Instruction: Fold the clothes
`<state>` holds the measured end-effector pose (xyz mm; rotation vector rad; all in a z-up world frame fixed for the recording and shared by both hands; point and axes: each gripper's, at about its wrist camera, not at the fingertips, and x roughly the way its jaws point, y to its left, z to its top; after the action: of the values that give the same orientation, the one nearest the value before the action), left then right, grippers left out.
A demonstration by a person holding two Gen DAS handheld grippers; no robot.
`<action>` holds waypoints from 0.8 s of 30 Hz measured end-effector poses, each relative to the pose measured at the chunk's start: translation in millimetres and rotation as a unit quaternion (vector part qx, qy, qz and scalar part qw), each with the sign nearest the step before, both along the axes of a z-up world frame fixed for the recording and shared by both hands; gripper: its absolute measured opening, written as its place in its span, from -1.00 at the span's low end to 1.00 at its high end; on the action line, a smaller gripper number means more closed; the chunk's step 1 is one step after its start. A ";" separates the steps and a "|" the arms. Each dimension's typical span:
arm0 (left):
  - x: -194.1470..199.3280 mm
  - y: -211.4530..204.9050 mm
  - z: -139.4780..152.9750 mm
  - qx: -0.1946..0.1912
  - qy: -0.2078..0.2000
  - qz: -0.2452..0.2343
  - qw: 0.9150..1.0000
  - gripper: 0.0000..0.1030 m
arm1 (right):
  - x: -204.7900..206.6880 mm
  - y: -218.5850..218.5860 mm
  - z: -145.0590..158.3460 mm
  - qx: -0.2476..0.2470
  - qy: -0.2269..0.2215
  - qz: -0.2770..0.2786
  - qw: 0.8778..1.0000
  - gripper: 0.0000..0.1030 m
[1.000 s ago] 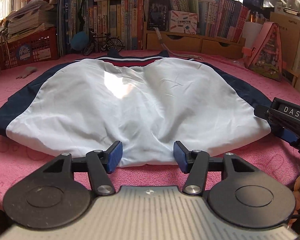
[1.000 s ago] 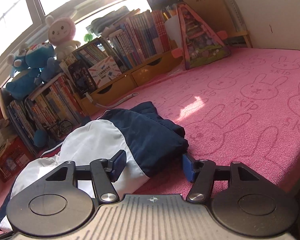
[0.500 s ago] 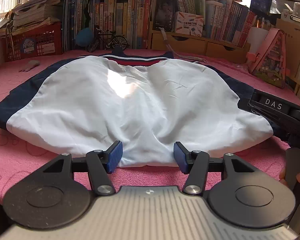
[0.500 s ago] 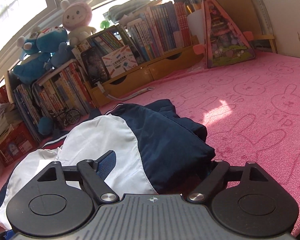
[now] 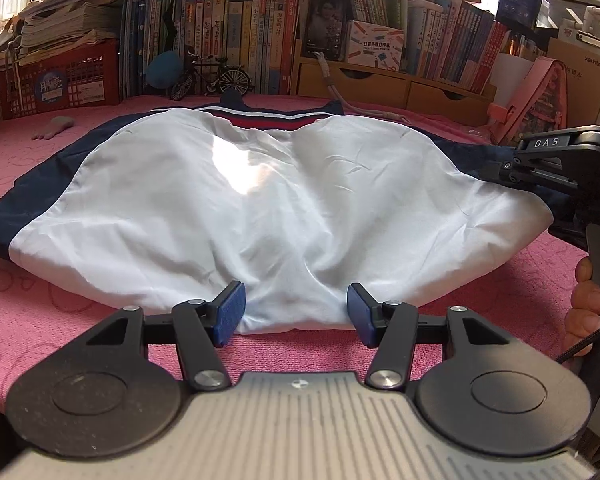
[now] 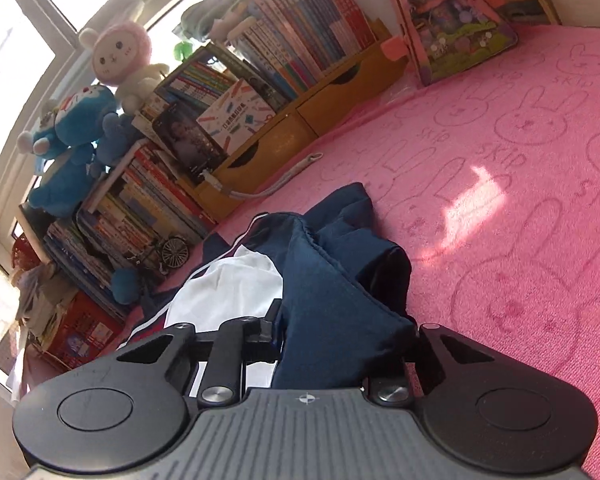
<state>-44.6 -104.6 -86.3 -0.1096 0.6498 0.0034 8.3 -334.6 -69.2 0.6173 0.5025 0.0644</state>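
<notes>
folding the navy sleeve [image 6: 332, 280] across the white body of the jacket [image 5: 260, 216] is the step in hand, as i judge it, and it goes best if the right gripper [image 6: 340, 344] lifts just enough for the fabric to clear the pink bunny-print cover [image 6: 520, 160], then carries it inward in a low arc so the sleeve lays flat instead of bunching. the jacket lies spread on the cover in front of the bookshelf [image 5: 260, 40], its hem nearest the left gripper [image 5: 296, 312]. that left tool stands half spread, its blue pads either side of the hem's middle, not pressing on it; it could pin the hem down to stop the body sliding. the right tool's jaws have just been closing and now pinch a fold of navy sleeve cloth between them. compared with a second ago, when the right jaws stood open around the sleeve's end, the cloth is now gathered and raised in the grip, and in the left view the right tool sits higher and further in over the jacket's edge. the left gripper has not moved.
</notes>
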 end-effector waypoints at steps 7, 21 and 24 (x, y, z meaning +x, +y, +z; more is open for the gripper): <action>2.4 25.4 3.0 -0.095 0.006 0.003 0.995 0.03 | -4.6 47.7 63.0 -0.110 -0.094 0.067 0.987 -0.70; 3.0 23.7 5.1 -0.084 0.012 0.006 0.996 -0.06 | -0.5 9.0 -2.7 -0.006 0.041 0.000 0.999 -0.23; 3.8 16.1 5.5 -0.059 0.015 0.012 0.998 -0.09 | 9.9 9.2 -14.5 0.013 0.055 0.015 0.998 0.09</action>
<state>-40.9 -88.6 -80.8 -0.2317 0.6788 -0.0109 18.2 -325.4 -83.7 0.6408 0.6177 0.0669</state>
